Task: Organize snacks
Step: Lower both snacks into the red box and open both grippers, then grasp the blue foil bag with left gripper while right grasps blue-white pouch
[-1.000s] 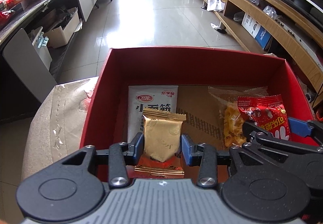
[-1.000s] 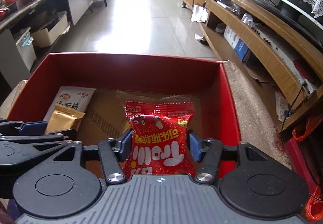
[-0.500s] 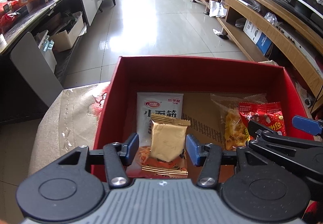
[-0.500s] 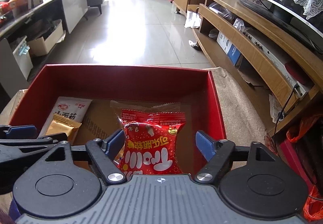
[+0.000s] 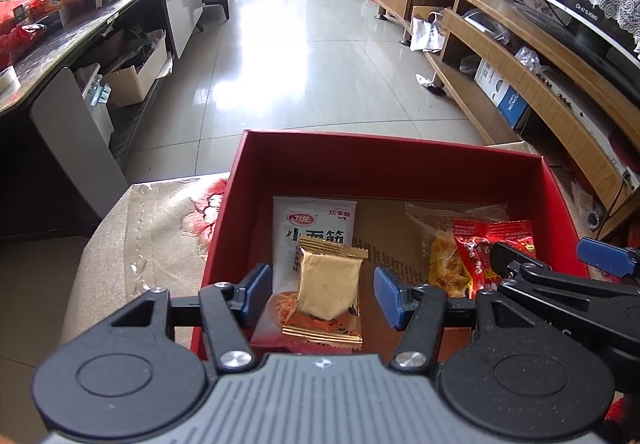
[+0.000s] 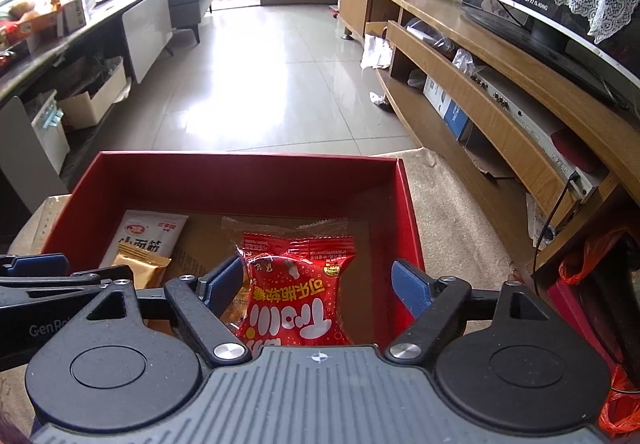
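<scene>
Left gripper (image 5: 322, 294): nearest the left wrist camera, tilted down over the near left part of the box; its jaws have just been opening; the blue pads (image 5: 255, 293) stand clear on either side of the gold packet, gripping nothing
Gold packet (image 5: 328, 286): lies between the left pads without touching them; rests on top of the lower half of the white noodle-snack pouch; its crimped ends face near and far
White noodle-snack pouch (image 5: 312, 222): flat on the box floor at the left, its top seam towards the far wall
Right gripper (image 6: 318, 286): over the near right part of the box; its jaws have just been opening and stand wide; the red packet sits between the pads, a clear gap on its right side, the left pad just beside it; whether that pad touches I cannot tell; nothing is clamped
Red packet (image 6: 298, 294): puffed, white lettering upside down to the right wrist camera; lies partly over the clear bag of yellow snacks
Clear bag of yellow snacks (image 5: 442, 256): on the box floor at the right, mostly under the red packet
Red box (image 5: 384, 168): open-topped, brown cardboard floor; holds all four snacks; sits on a beige patterned cloth (image 5: 160, 228)
Beyond: pale tiled floor (image 6: 280, 84); wooden shelving along the right
</scene>
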The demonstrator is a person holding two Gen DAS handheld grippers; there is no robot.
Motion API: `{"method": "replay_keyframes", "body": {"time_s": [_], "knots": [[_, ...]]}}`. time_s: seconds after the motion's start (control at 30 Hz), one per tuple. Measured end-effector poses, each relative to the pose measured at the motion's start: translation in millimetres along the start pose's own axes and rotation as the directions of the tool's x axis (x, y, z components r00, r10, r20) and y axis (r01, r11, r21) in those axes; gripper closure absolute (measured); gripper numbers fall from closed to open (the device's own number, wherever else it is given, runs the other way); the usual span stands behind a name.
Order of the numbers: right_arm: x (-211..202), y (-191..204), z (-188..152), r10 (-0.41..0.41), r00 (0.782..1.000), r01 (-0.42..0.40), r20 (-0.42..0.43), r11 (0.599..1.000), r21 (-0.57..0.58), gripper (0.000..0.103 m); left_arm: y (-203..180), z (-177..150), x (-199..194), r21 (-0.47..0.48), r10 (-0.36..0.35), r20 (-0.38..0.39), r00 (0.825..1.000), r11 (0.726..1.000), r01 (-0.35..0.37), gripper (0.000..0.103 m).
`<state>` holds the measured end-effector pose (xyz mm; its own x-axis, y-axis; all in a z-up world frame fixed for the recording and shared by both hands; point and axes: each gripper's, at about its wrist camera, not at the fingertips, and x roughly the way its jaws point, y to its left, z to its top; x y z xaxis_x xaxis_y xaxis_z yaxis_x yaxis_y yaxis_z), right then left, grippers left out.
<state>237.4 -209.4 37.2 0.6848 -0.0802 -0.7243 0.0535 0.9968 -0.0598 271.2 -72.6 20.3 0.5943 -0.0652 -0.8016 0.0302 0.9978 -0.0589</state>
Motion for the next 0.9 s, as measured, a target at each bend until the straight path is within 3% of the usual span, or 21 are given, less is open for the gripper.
{"method": "replay_keyframes", "body": {"time_s": [0.57,0.9], "knots": [[-39.1,17.4,-21.9,0.04,0.999,-0.04,0.004,0.999,-0.032,0.016,38.9,-37.5,-49.5,-0.015,-0.019,-0.013,1.0,1.0,0.019,0.045],[-61.6,30.2,-47.4,0.087,0.996,-0.09,-0.032,0.993,-0.078,0.015,61.8,-97.1,-46.9,-0.002,-0.032,-0.149,0.988,0.999,0.032,0.044]]}}
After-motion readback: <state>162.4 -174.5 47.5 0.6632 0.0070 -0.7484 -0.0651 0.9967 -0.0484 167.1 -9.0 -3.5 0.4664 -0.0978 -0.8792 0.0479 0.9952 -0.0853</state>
